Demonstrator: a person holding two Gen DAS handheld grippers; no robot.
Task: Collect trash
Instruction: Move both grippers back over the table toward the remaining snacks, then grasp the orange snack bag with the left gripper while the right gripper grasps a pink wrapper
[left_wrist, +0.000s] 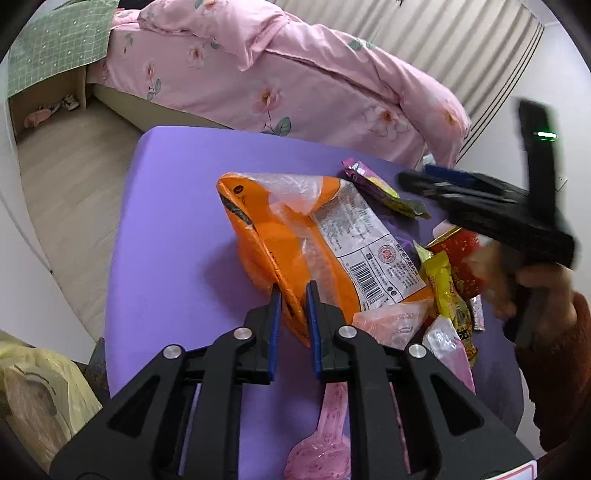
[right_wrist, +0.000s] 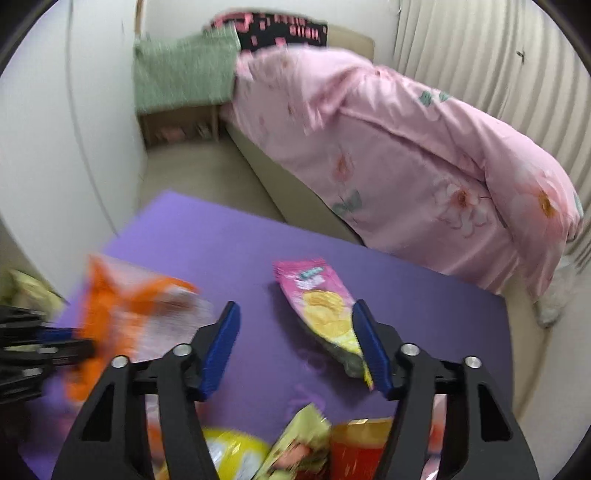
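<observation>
A large orange snack bag (left_wrist: 306, 240) lies on the purple table (left_wrist: 173, 221). My left gripper (left_wrist: 293, 291) is shut on the bag's near edge. The bag shows blurred in the right wrist view (right_wrist: 122, 317), with the left gripper (right_wrist: 74, 341) at its left. My right gripper (right_wrist: 295, 314) is open above the table, and it also shows in the left wrist view (left_wrist: 410, 181). A pink and yellow chip packet (right_wrist: 325, 310) lies just left of its right finger (right_wrist: 369, 343). More wrappers lie below: yellow (right_wrist: 236, 454), green (right_wrist: 299, 443), red (right_wrist: 362, 446).
A bed with a pink floral quilt (left_wrist: 314, 81) stands behind the table. A wooden shelf under a green cloth (left_wrist: 55, 48) is at the far left. A yellow bag (left_wrist: 33, 395) sits left of the table. A pink plastic spoon (left_wrist: 325, 439) lies under my left gripper.
</observation>
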